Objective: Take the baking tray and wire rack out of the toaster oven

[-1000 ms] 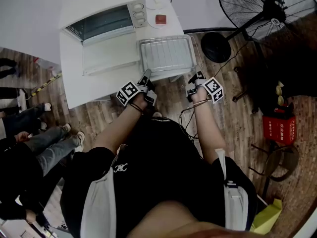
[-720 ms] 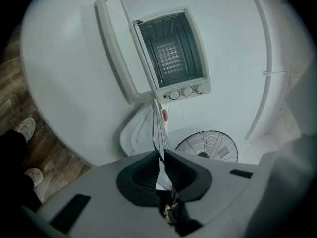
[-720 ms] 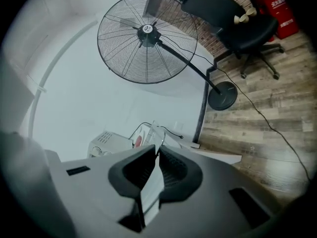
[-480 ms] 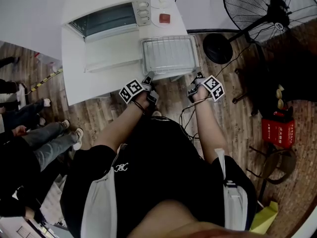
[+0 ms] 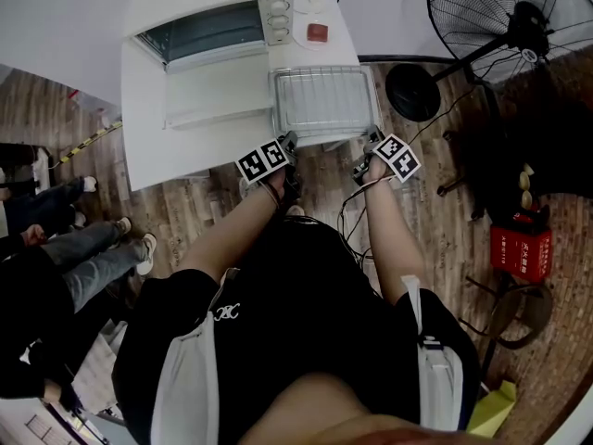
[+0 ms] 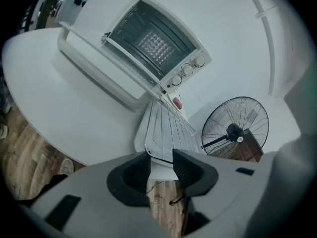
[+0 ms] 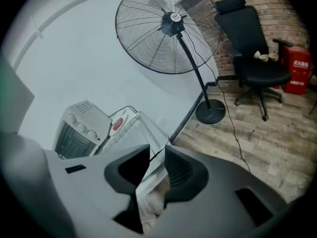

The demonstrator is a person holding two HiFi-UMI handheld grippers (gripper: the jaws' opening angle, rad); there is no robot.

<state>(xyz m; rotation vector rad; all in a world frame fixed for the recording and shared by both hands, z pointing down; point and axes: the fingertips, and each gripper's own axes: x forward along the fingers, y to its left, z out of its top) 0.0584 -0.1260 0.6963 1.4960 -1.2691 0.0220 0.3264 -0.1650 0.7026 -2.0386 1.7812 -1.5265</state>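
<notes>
Standing on the white counter (image 5: 148,146), the boxy white toaster oven (image 5: 208,7) gapes open; the silver rectangular baking tray (image 5: 275,109) carrying the thin wire rack (image 5: 322,95) lies out, its rim between both jaws. Left gripper (image 6: 162,160) and right gripper (image 7: 157,155) have just been opening, released; removal looks done.

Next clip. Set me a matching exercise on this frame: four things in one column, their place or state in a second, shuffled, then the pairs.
1. toaster oven
2. baking tray
3. fan
4. red box

a. on the floor beside the chair
b. on the table, wire rack on it
c. door folded down
d. standing past the table's right end

Pairs: 1-c, 2-b, 3-d, 4-a
</notes>
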